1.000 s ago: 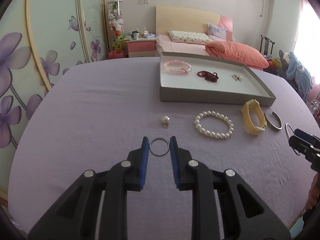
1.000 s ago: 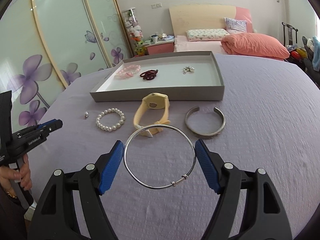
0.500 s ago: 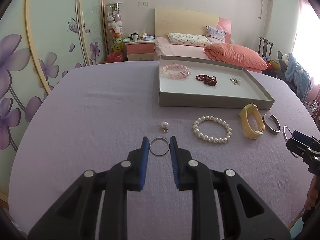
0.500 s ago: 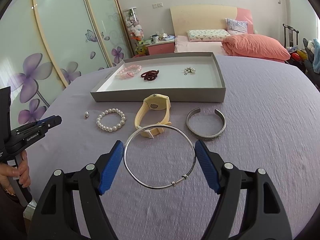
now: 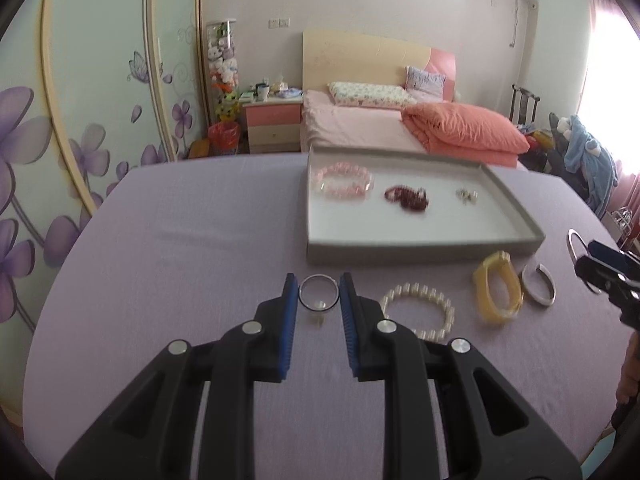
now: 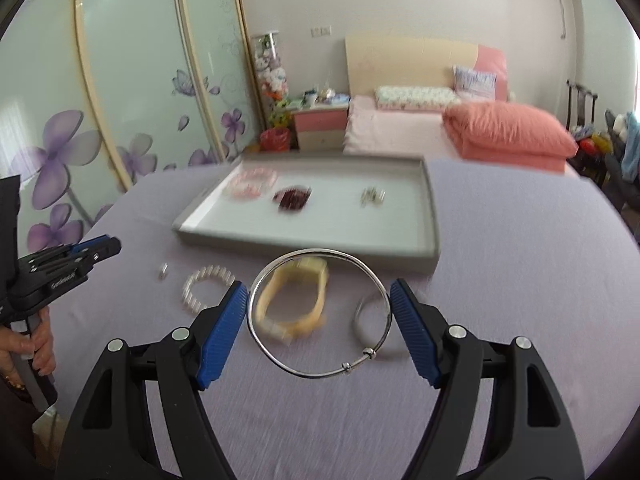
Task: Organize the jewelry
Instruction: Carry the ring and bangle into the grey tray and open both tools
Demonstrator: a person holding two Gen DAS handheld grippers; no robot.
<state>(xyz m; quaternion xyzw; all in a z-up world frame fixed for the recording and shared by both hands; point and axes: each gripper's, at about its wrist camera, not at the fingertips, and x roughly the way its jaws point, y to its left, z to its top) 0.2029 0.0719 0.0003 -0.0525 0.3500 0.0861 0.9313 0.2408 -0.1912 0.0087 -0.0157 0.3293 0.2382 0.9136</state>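
Observation:
My left gripper [image 5: 319,292] is shut on a small silver ring [image 5: 319,299] held above the purple cloth, short of the grey tray [image 5: 424,246]. My right gripper [image 6: 318,314] is shut on a large thin silver bangle [image 6: 276,350], held in the air before the tray [image 6: 304,242]. The tray holds a pink bead bracelet [image 5: 343,180], a dark red bracelet [image 5: 406,198] and small earrings [image 5: 467,195]. On the cloth lie a pearl bracelet [image 5: 418,312], a yellow watch [image 5: 498,294], a silver cuff [image 5: 538,284] and a small pearl earring [image 6: 163,271].
The table is covered with a purple cloth [image 5: 180,240]. Behind it stand a bed with an orange quilt [image 5: 464,130], a pink nightstand [image 5: 272,122] and a floral wardrobe [image 5: 80,120]. A chair with clothes [image 5: 580,156] is at the far right.
Both grippers have risen and moved forward toward the tray with their rings. The pearl earring now shows through the left gripper's ring, and the yellow watch sits behind the bangle.

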